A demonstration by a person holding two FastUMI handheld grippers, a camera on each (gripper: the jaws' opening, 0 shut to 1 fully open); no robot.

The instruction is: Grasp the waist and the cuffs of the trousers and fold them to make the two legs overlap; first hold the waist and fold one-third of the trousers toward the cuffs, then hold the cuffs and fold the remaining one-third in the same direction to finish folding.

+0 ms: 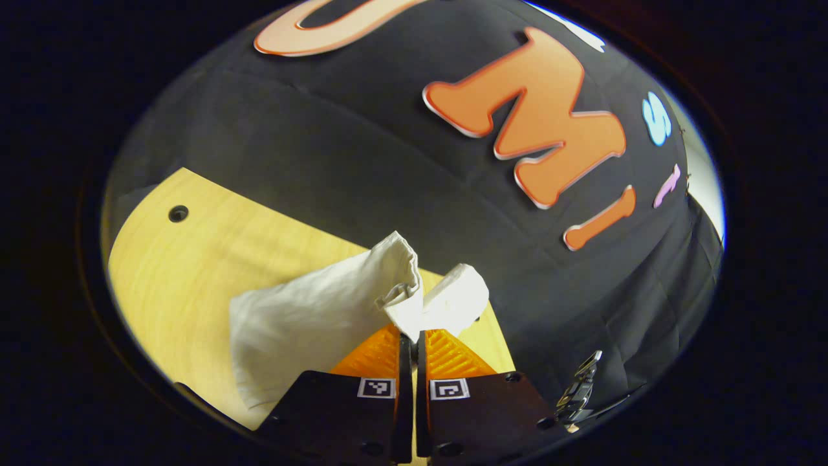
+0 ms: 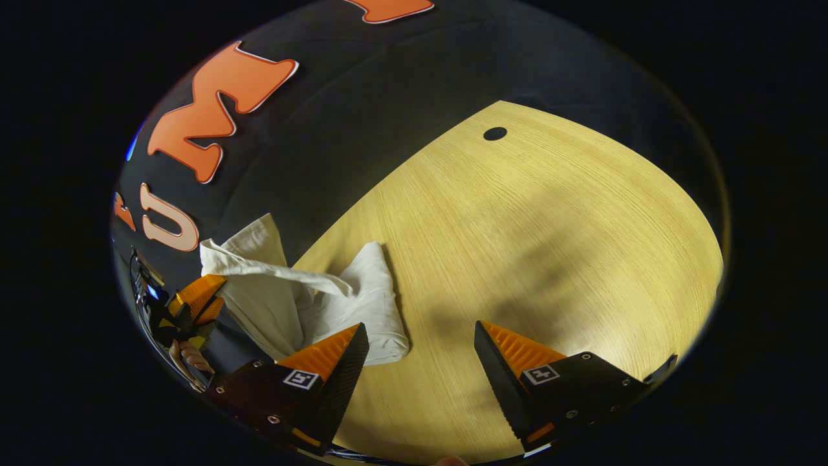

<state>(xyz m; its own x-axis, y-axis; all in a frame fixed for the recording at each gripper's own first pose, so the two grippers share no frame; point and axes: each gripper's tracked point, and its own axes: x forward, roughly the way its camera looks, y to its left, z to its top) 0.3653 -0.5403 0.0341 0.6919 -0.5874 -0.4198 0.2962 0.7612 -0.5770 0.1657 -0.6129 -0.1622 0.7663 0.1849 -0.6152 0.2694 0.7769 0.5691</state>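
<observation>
- While one end is lifted clear, the white trousers [image 1: 310,323] trail down onto the wooden table [image 1: 187,259], their long axis running from the raised end to the heap on the tabletop.
- Left gripper [image 1: 412,340] is clamped on that raised fabric edge.
- Right gripper [image 2: 420,356] stands wide apart above bare wood, just beside the trousers [image 2: 362,304].

No readable words, brands or numbers stand on anything here. The only signs are small square black-and-white coded markers: two sit side by side on the bodies of the left tongs [image 1: 409,336] in the left gripper view, and one sits on each body of the right tongs [image 2: 420,336] in the right gripper view. They carry patterns, not letters.
</observation>
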